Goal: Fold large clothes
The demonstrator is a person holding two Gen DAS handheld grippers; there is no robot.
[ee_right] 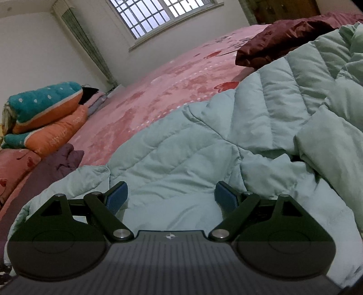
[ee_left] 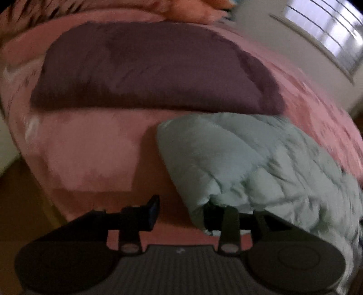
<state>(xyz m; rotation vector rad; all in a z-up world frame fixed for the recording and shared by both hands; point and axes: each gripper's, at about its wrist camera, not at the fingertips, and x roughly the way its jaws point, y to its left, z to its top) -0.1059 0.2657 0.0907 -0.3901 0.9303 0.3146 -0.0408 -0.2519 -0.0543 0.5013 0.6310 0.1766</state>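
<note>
Right now your left gripper (ee_left: 179, 214) sits at the bottom of the blurred left wrist view with its fingers partly spread. The blue pad on the left finger (ee_left: 153, 210) stands bare over the pink bedspread (ee_left: 90, 154). The right finger is covered by a corner of the pale green quilted coat (ee_left: 249, 163), which drapes over it. Fabric lies against that one finger only, and the gap between the two shows pink bedspread, so nothing is pinched. The coat fills the lower right of that view. A folded dark purple garment (ee_left: 147, 68) lies across the upper middle, well apart from your gripper.

In the right wrist view, your right gripper (ee_right: 171, 197) hangs at the bottom centre with its fingers spread wide. Both blue pads (ee_right: 116, 197) are clear. The green coat (ee_right: 204, 140) spreads rumpled beneath and beyond them, filling the middle and right of the frame; whether the fingertips touch it you cannot tell. A dark red garment (ee_right: 283, 38) rests at the upper right, beyond the coat. Stacked teal-and-orange quilts (ee_right: 47, 118) sit at the left edge, and a barred window (ee_right: 158, 15) shows at the top.
</note>
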